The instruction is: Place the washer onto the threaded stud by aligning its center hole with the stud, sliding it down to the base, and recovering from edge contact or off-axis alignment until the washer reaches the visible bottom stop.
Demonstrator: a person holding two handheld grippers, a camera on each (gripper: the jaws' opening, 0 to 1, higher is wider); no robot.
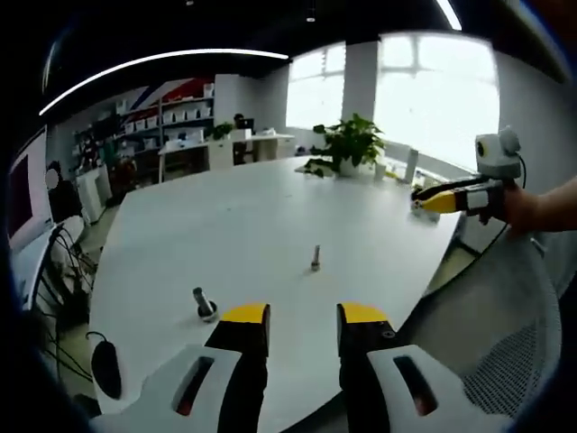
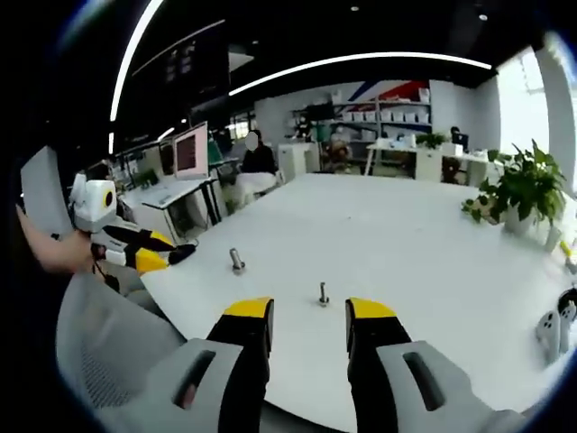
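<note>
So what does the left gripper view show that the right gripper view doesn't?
Left gripper view: a black mouse at the table edge, bright windows, and the right gripper at the right, held by a hand. Right gripper view: desk monitors, a seated person, and the left gripper at the left. Both: the white table, two upright studs, a potted plant, a mesh chair, and each view's own jaws standing open.

I face a big white table in an open office, with a potted plant at its far edge before bright windows. Shelves line the back wall, and curved light strips cross the dark ceiling.
</note>
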